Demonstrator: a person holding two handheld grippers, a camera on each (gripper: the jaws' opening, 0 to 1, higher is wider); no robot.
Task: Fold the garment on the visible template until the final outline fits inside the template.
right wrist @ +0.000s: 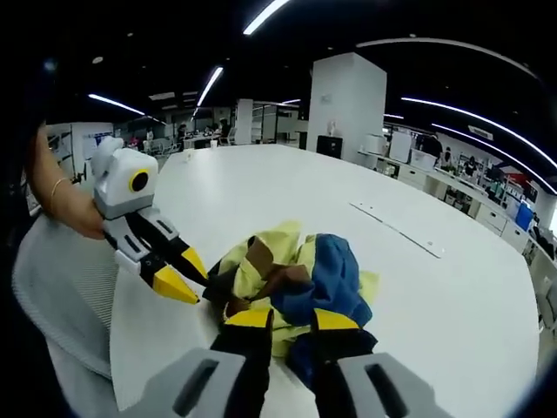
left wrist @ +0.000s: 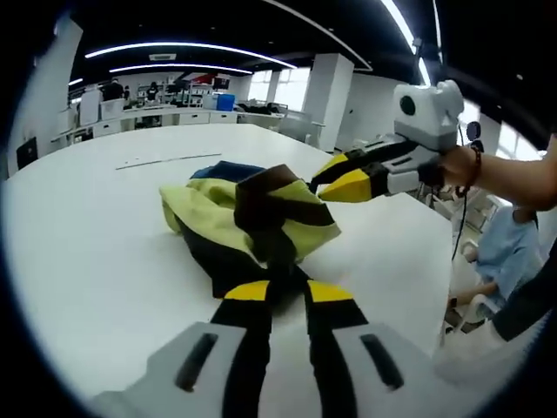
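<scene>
The garment [left wrist: 235, 218] is a crumpled heap of yellow-green, dark brown and blue cloth on the white table [left wrist: 96, 252]. In the left gripper view, a dark fold runs down between the yellow tips of my left gripper [left wrist: 288, 291], which is shut on it. My right gripper [left wrist: 318, 181] comes in from the right, held by a hand, its tips closed at the heap's far edge. In the right gripper view, my right gripper [right wrist: 291, 319] holds blue cloth of the garment [right wrist: 300, 274], and my left gripper [right wrist: 198, 283] touches its brown edge. A thin line mark [left wrist: 165, 161] lies on the table beyond the heap.
The table's edge [left wrist: 439, 287] curves close on the right, where a person in light blue [left wrist: 509, 248] sits. A grey mesh chair [right wrist: 61, 296] stands by the table in the right gripper view. The thin line mark [right wrist: 396, 228] shows there too. Desks and a white pillar [right wrist: 348, 104] stand behind.
</scene>
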